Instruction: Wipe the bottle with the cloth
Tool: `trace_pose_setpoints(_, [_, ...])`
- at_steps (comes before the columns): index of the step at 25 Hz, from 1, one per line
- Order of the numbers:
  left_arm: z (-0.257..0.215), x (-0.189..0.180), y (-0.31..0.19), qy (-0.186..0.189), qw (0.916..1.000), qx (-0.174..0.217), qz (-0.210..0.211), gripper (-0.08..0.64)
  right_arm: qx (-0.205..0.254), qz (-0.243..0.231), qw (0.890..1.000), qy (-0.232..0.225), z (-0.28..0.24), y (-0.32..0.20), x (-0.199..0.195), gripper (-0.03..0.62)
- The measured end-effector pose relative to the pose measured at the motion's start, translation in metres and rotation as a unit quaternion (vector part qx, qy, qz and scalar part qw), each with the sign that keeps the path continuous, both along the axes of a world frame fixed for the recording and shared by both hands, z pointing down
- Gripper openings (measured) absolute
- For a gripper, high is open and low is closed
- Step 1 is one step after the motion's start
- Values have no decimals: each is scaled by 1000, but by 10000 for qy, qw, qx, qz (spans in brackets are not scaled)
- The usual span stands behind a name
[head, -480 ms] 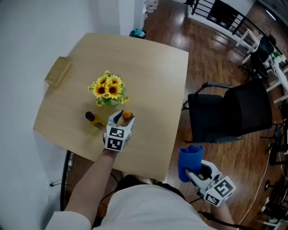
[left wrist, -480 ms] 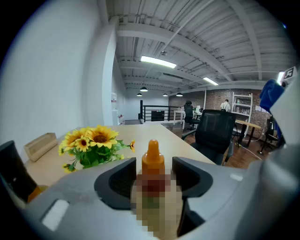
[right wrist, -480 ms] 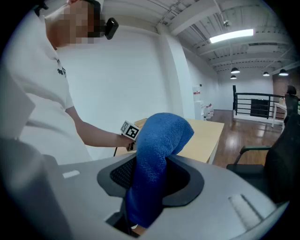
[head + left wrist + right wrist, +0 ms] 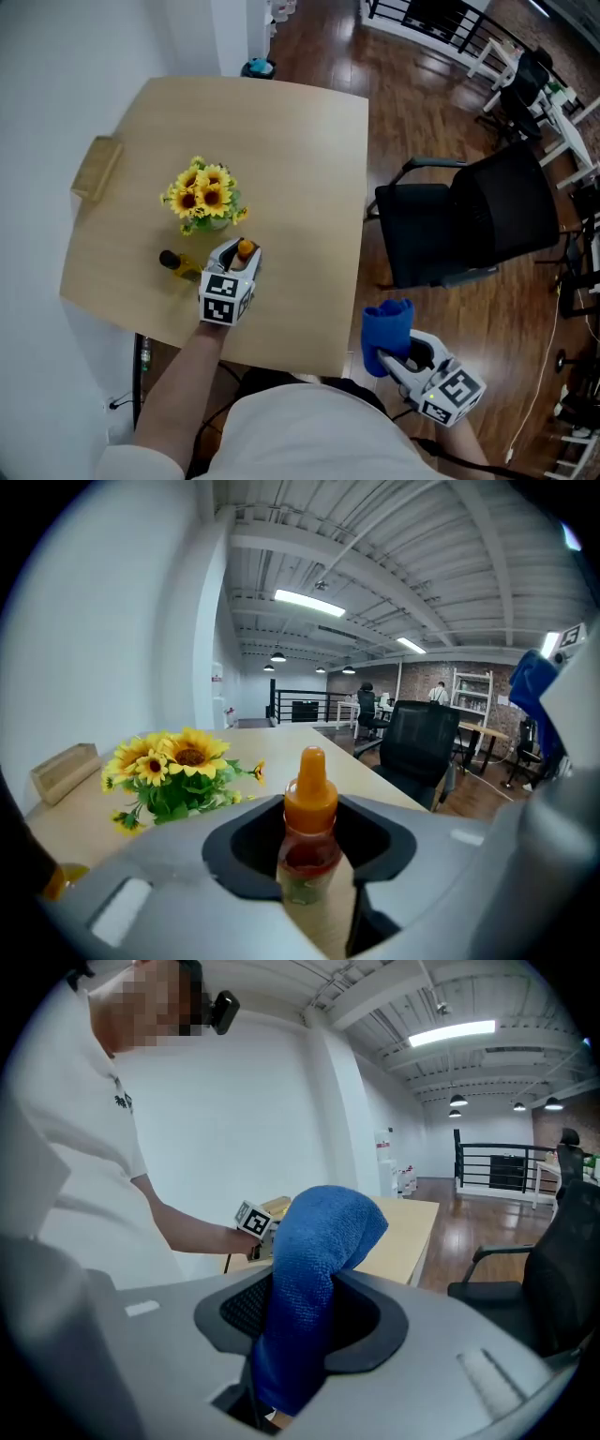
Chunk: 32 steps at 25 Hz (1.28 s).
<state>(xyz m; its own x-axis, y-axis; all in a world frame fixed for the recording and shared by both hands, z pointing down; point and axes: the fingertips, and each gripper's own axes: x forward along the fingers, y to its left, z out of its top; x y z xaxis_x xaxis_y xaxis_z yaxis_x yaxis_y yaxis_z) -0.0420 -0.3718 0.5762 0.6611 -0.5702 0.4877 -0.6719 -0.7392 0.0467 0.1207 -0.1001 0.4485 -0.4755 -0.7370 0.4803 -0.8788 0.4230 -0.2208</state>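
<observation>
A small bottle (image 4: 307, 841) with an orange cap (image 4: 245, 249) stands upright between the jaws of my left gripper (image 4: 238, 255), which is shut on it over the wooden table (image 4: 291, 169), just in front of the sunflowers. A blue cloth (image 4: 386, 333) (image 4: 309, 1279) hangs bunched from my right gripper (image 4: 392, 358), which is shut on it off the table's near right corner, above the floor. In the right gripper view the left gripper's marker cube (image 4: 253, 1220) shows beyond the cloth.
A pot of sunflowers (image 4: 202, 194) stands mid-table. A second small bottle (image 4: 176, 263) lies left of my left gripper. A wooden block (image 4: 95, 167) sits at the table's left edge. A black office chair (image 4: 478, 220) stands right of the table.
The whole view has shifted a little left and down with the head. My left gripper still holds the bottle by the flowers; the right gripper with the cloth has barely moved.
</observation>
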Motion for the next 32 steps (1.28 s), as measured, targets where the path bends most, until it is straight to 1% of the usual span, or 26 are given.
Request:
trace_pose_setpoints(5, [-48,2,28,303,9992,47,258,163,188,-318,9993,-52,-5,-18,-8,160])
trace_pose_setpoints(8, [-85,5,48,512,9976,96,461,163,426,-576,9974,-70,-12,-39,-15,160])
trace_pose_setpoints(11, [-121,12,71,584,9956,150,720,163,713,-832,9939,-106,-26,-65,-24,158])
trace_pose_setpoints(14, [-145,18,93,603,9943,93,879,163,1053,-1188,9872,-128,-47,-90,-39,158])
trace_pose_setpoints(17, [-163,25,114,603,9935,89,957,163,1415,-1591,9768,-210,-70,-110,-59,158])
trace_pose_setpoints(19, [-173,31,126,635,9930,95,991,163,1533,-1852,9702,-288,-77,-117,-72,158])
trace_pose_setpoints(22, [-184,36,142,728,9926,74,965,163,1522,-2217,9625,-362,-71,-118,-89,158])
trace_pose_setpoints(24, [-191,38,150,753,9933,88,872,163,1454,-2329,9606,-445,-63,-114,-89,158])
trace_pose_setpoints(29, [-211,39,167,910,9944,97,529,163,1039,-2356,9646,-560,-24,-100,-73,158])
trace_pose_setpoints(32, [-221,41,175,913,9951,152,342,163,698,-2422,9666,-467,11,-87,-62,158])
